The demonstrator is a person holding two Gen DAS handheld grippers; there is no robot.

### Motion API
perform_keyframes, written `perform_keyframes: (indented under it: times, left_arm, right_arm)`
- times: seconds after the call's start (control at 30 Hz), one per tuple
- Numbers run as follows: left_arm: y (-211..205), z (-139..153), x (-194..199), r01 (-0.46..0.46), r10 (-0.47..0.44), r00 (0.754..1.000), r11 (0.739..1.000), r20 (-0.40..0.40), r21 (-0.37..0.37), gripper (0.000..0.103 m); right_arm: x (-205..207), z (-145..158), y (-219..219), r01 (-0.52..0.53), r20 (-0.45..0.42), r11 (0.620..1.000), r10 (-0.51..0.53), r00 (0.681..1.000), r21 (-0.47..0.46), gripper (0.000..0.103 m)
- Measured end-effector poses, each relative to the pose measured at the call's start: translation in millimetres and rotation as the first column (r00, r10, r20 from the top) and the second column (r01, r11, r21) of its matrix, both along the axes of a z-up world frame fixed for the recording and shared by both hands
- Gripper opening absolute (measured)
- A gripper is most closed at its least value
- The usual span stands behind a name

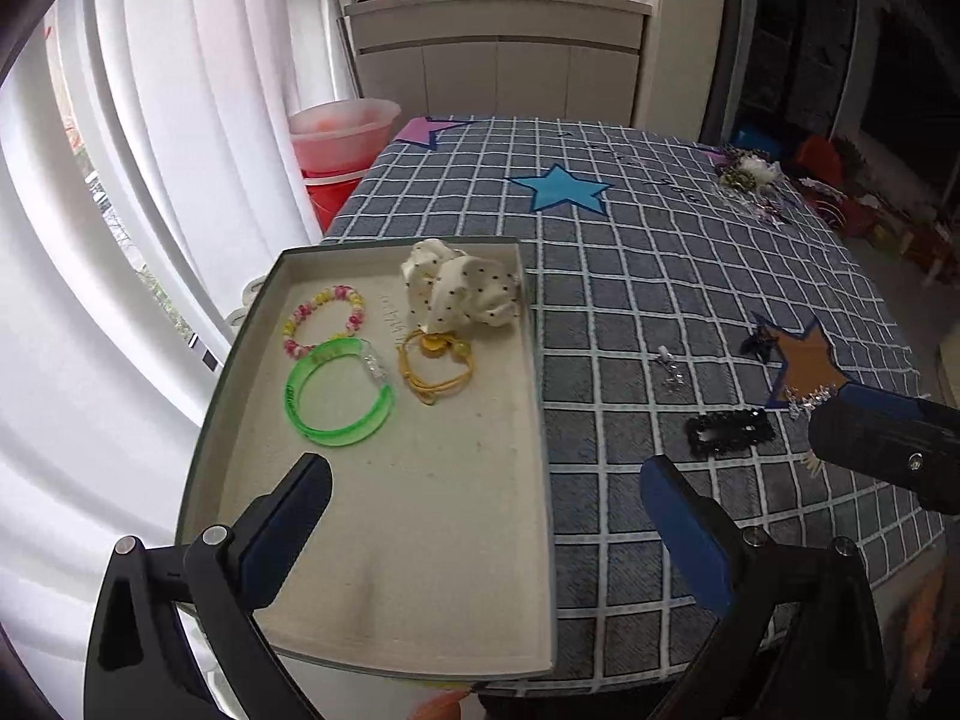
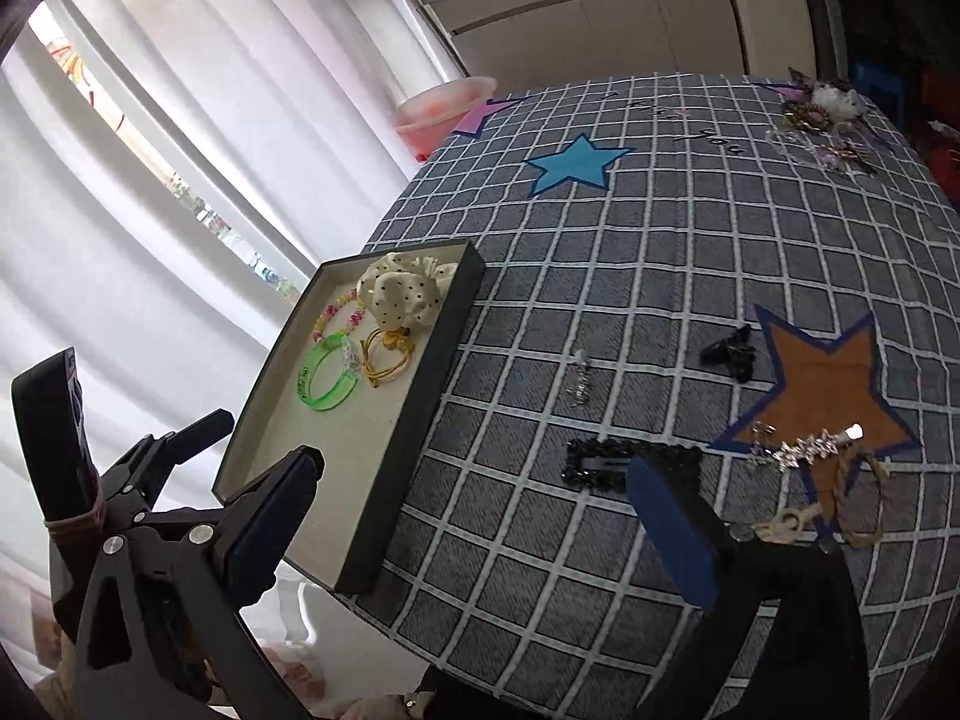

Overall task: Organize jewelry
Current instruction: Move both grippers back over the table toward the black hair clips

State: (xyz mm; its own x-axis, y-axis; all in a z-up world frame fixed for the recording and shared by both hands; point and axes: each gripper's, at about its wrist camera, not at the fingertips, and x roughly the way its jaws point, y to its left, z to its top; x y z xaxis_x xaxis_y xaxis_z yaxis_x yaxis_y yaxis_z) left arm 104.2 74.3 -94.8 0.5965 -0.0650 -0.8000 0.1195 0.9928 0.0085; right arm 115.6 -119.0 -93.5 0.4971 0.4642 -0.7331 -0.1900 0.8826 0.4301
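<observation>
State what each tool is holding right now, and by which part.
Nothing is held. The left tool is open above the tray; the right tool is open above the tablecloth, near the black hair clip.

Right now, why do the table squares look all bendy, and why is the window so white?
Both wrist views use fisheye lenses, so the grey checked tablecloth bulges and curves; in both views daylight through the white curtain washes out the window.

A green bangle, pink-and-yellow bead bracelet and black-dotted cream scrunchie lie in the beige-lined tray on grey, white-checked cloth with blue star.
</observation>
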Motion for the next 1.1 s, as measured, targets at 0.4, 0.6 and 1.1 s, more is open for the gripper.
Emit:
perform_keyframes:
  times: [0.4, 0.6, 1.1]
  left_arm:
    - [-66, -18, 4, 0.085, -0.083, 0.994, 0.996, -0.069, 0.028, 0.103]
    - [-95, -20, 22, 0.132, -0.128, 0.989, 0.99, -0.07, 0.056, 0.103]
    - [-174, -41, 77, 0.273, -0.264, 0.96, 0.956, -0.091, 0.11, 0.103]
  right_arm:
    - [-47, -21, -106, 0.168, -0.048, 0.978, -0.175, 0.983, -0.124, 0.103]
    - [-56, -41, -155, 0.268, -0.075, 0.943, -0.287, 0.955, -0.199, 0.103]
    - [-30, -67, -188, 0.314, -0.071, 0.887, -0.357, 0.931, -0.339, 0.103]
